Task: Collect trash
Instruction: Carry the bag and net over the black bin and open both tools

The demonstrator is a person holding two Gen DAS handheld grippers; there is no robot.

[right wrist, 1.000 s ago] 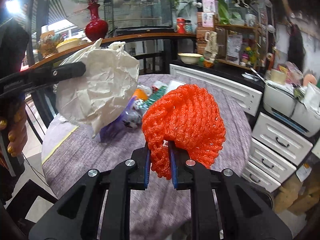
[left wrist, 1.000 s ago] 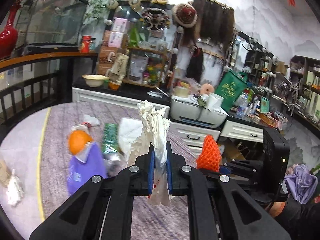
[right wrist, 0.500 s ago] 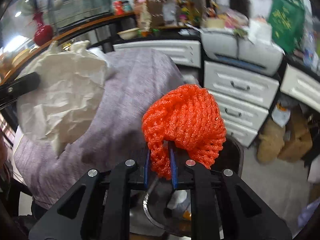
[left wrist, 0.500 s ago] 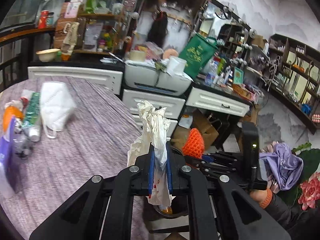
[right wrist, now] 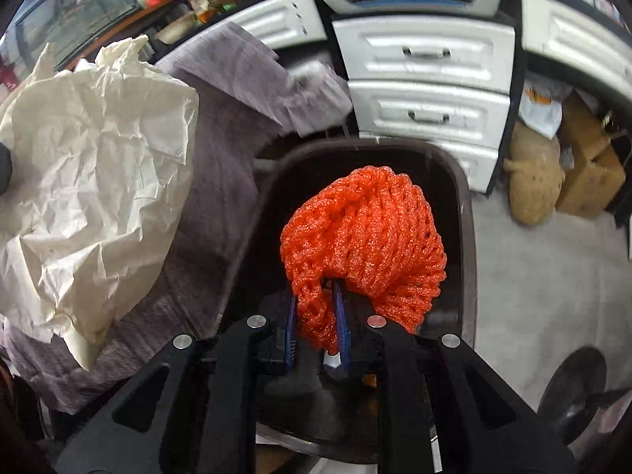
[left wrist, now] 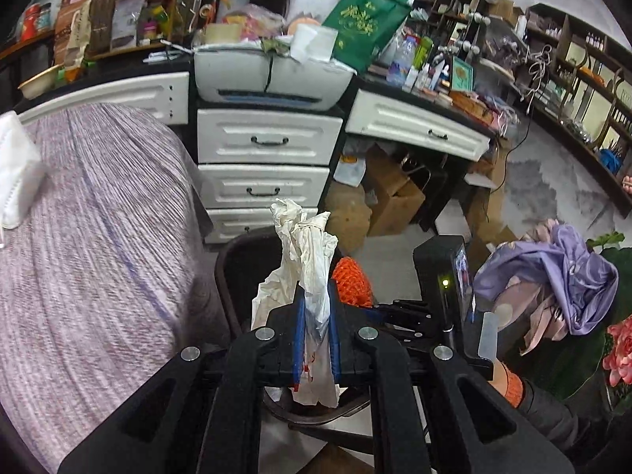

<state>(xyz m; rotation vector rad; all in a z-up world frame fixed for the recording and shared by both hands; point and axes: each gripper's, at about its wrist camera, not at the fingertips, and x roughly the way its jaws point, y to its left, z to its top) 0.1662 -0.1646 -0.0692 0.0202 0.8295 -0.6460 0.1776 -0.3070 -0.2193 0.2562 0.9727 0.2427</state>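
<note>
My left gripper point(left wrist: 315, 335) is shut on a crumpled white paper wrapper point(left wrist: 306, 252) and holds it over the dark trash bin point(left wrist: 237, 260) beside the table. The wrapper also shows at the left of the right wrist view point(right wrist: 87, 158). My right gripper point(right wrist: 318, 328) is shut on an orange foam fruit net point(right wrist: 363, 229) and holds it above the open mouth of the trash bin point(right wrist: 464, 213). The net also shows just right of the wrapper in the left wrist view point(left wrist: 351, 280).
The round table with a purple cloth point(left wrist: 98, 256) lies to the left, with a white face mask point(left wrist: 15, 173) on it. White drawers point(left wrist: 264, 166) and cardboard bags point(left wrist: 391, 197) stand behind the bin. A purple cloth heap point(left wrist: 561, 276) is at the right.
Both grippers have swung from over the table to the right and down, so the wrapper and the net now hang over the trash bin. Both grips are unchanged.
</note>
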